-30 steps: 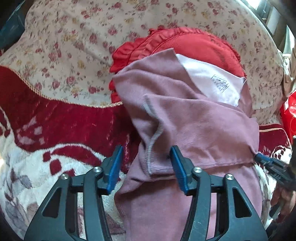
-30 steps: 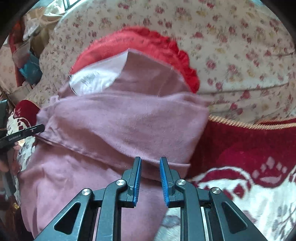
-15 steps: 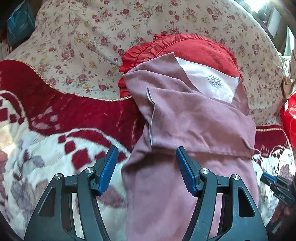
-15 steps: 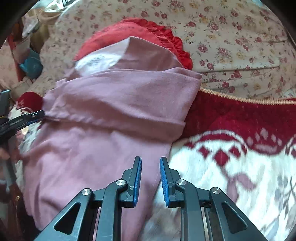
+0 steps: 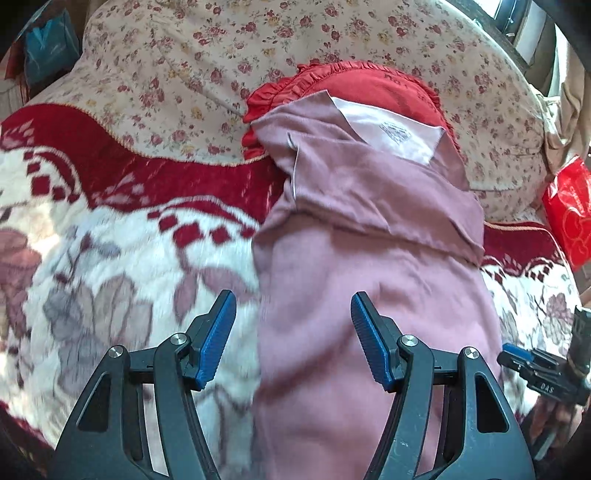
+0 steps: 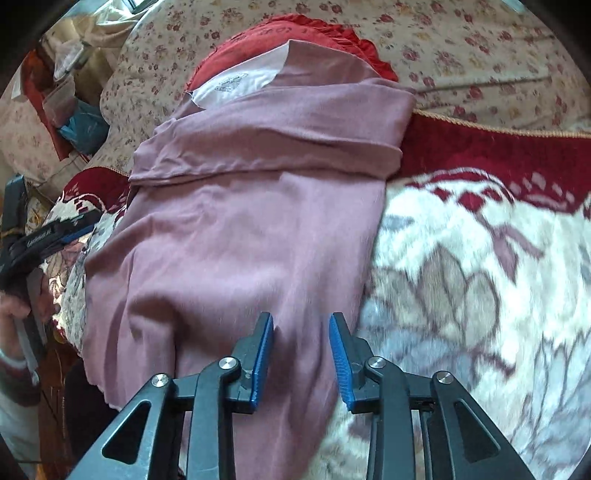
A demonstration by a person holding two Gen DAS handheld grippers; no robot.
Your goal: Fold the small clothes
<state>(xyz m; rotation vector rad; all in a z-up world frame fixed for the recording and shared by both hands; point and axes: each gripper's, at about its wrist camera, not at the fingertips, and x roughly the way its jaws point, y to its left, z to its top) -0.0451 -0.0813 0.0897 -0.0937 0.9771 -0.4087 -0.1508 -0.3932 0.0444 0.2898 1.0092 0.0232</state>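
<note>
left gripper (image 5: 291, 325): jaws held wide, nothing gripped | right gripper (image 6: 301, 350): jaws opening, nothing pinched | mauve garment (image 6: 240, 229): laid part-folded on floral blanket (image 6: 461, 277)

"DAS" on the right hand-held gripper (image 5: 546, 373); garment label (image 5: 395, 131) print illegible.

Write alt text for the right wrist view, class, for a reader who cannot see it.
A mauve garment, its top folded down, lies on a red-and-white floral blanket, its upper end over a red frilled cushion. The right hand-held gripper, jaws opening and empty, hovers over the garment's near edge.
</note>
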